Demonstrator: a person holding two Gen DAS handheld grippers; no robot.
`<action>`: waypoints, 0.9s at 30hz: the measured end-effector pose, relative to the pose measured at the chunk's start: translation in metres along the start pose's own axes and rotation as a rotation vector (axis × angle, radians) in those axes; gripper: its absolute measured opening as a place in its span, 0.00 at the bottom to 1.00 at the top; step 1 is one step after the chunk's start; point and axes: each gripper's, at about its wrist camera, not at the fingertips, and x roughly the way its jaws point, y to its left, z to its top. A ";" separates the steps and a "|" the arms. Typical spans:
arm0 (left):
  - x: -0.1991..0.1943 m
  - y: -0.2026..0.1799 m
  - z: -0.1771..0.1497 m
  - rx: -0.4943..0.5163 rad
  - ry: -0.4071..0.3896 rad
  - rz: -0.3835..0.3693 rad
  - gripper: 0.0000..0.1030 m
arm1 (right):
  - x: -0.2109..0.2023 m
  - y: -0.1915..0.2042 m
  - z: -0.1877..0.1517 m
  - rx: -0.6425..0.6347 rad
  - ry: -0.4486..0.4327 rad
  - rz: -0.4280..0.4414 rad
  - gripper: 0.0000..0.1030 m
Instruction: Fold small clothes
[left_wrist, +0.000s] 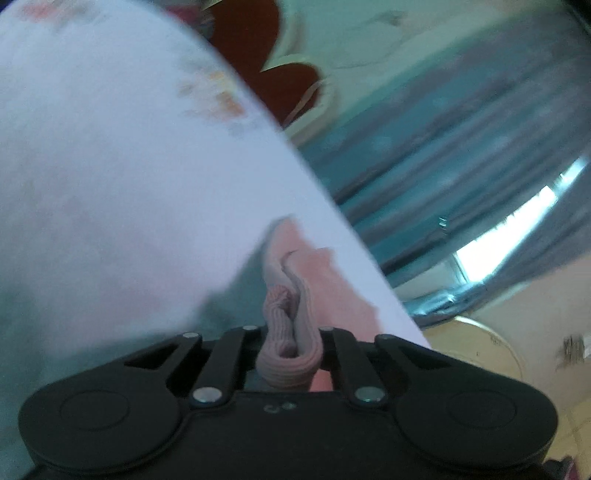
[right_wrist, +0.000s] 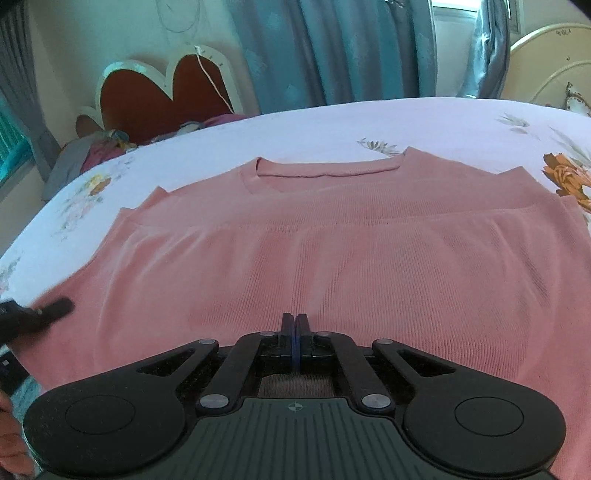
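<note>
Left wrist view is pretty smeared, so the flowered bedsheet (left_wrist: 110, 155) and curtains (left_wrist: 443, 140) are just blur. The left gripper (left_wrist: 290, 332) has its fingertips buried in bunched pink knit top (left_wrist: 288, 332). In the right view that top's hem disappears under the right gripper (right_wrist: 296, 328), and the left gripper is cut off by the frame edge.

Both wrist views look low across the bed (right_wrist: 332, 118), sharing the pink top (right_wrist: 332, 258).

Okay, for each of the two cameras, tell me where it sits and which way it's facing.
Left wrist: on the left tongs, tilted along the bedsheet toward curtains; the tongs pinch a bunch of pink top.
Right wrist: on the right tongs, facing across the spread pink top toward a heart-shaped headboard; the left tongs show at left.
Shared: top, sheet, headboard, curtains.
</note>
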 end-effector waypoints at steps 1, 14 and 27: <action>-0.002 -0.012 0.001 0.034 -0.007 -0.024 0.08 | 0.001 -0.002 0.000 0.002 -0.003 0.010 0.00; 0.022 -0.249 -0.091 0.449 0.209 -0.272 0.08 | -0.126 -0.153 -0.004 0.331 -0.271 0.087 0.00; 0.048 -0.258 -0.149 0.603 0.382 -0.069 0.35 | -0.193 -0.284 -0.030 0.473 -0.237 0.224 0.60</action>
